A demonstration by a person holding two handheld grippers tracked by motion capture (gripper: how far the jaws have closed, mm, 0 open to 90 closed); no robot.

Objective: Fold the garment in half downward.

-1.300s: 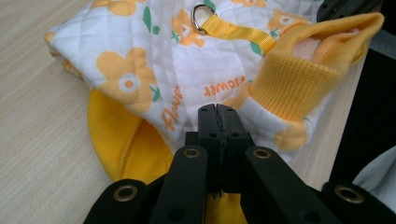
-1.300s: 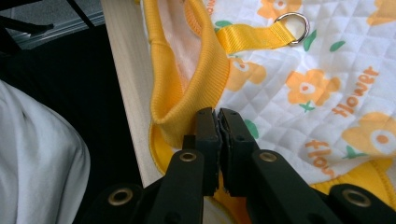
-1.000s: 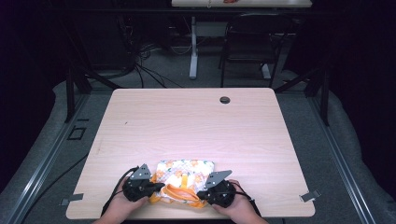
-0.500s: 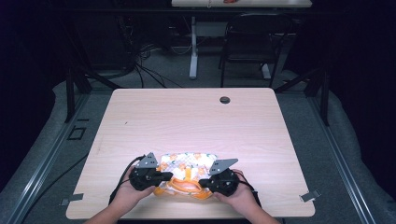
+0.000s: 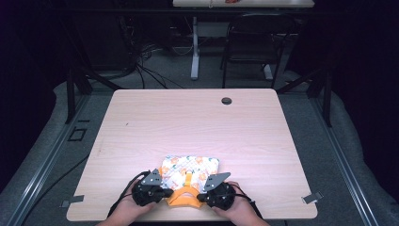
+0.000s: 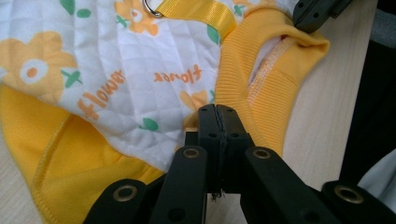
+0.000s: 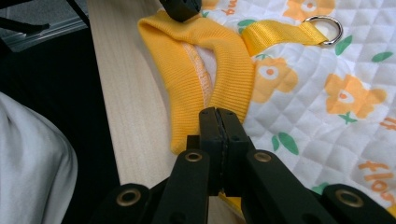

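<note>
The left tongs (image 6: 218, 114) rise from the bottom edge with their black jaws pressed together, pinching the edge of a quilted white garment (image 6: 140, 60) printed with orange flowers, green leaves and the word "flower". A ribbed yellow collar (image 6: 261, 79) curves just right of the jaws. A yellow strap (image 6: 196, 10) with a metal ring (image 6: 152, 7) lies near the top. The other tongs (image 6: 317, 11) touch the collar at upper right. The pale wood surface (image 6: 322, 121) shows at right.
</note>
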